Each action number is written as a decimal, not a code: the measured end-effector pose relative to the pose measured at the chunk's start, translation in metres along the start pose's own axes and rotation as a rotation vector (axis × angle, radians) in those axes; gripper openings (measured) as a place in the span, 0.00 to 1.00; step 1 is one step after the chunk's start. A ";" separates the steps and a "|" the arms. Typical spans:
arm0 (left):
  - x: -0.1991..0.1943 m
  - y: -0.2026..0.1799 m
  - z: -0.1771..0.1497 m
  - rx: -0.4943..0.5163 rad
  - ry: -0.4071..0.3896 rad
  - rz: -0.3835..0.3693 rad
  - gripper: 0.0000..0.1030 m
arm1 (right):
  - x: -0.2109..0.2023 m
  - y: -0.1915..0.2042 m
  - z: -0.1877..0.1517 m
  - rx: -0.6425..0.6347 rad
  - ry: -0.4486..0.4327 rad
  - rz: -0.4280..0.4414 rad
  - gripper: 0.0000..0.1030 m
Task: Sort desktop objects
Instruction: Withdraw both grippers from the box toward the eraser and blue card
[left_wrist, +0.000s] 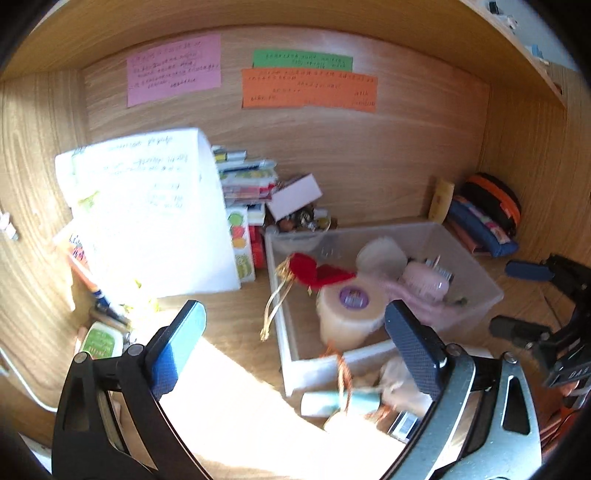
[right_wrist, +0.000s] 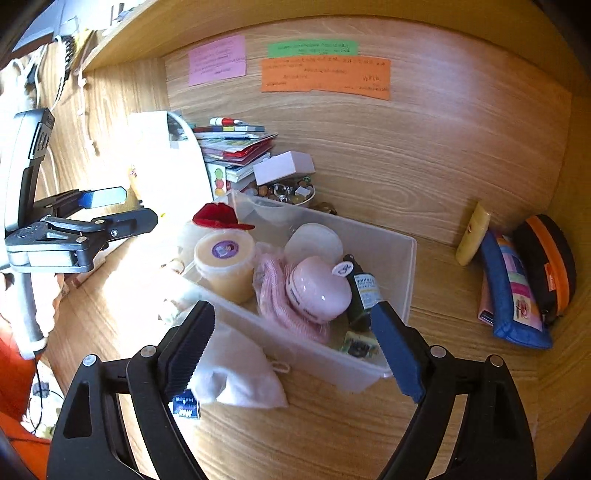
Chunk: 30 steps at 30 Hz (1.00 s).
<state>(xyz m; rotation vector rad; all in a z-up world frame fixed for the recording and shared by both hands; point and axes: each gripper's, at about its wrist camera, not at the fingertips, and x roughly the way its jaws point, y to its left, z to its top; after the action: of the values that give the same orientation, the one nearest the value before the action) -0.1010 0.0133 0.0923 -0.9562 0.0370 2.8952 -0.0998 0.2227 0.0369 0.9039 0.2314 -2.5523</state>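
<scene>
A clear plastic bin (right_wrist: 402, 266) stands on the wooden desk. It holds a yellowish tub (right_wrist: 225, 266) with a purple label, a pink round case (right_wrist: 317, 291), pink cloth, a dark bottle (right_wrist: 364, 291) and a red ornament (right_wrist: 218, 218). My right gripper (right_wrist: 293, 308) hovers open over the bin's near wall with nothing between its fingers. My left gripper (left_wrist: 295, 310) is open too, above the bin's (left_wrist: 480, 280) near left corner, and holds nothing. In front of the bin lie a white pouch (right_wrist: 236, 369), a teal tube (left_wrist: 340, 400) and a small blue-and-white pack (right_wrist: 186, 408).
Books (right_wrist: 236, 147) are stacked at the back left, with a white box (right_wrist: 282, 166) and a bowl of trinkets (right_wrist: 284, 192) beside them. A large white sheet (left_wrist: 155, 214) leans at the left. Pouches (right_wrist: 517, 291) and a yellow tube (right_wrist: 472, 236) rest in the right corner. Coloured notes (right_wrist: 325, 75) hang on the back panel.
</scene>
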 end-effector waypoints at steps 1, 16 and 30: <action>0.000 0.001 -0.004 0.000 0.012 0.001 0.96 | -0.001 0.001 -0.002 -0.005 0.001 -0.006 0.86; 0.007 0.007 -0.070 0.030 0.172 0.026 0.96 | -0.011 0.019 -0.040 -0.027 0.022 0.035 0.86; 0.024 -0.018 -0.103 0.140 0.249 -0.009 0.96 | 0.001 0.069 -0.076 -0.119 0.108 0.153 0.84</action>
<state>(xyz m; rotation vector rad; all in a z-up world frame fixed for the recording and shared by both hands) -0.0576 0.0274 -0.0046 -1.2777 0.2476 2.7039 -0.0273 0.1823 -0.0233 0.9755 0.3296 -2.3270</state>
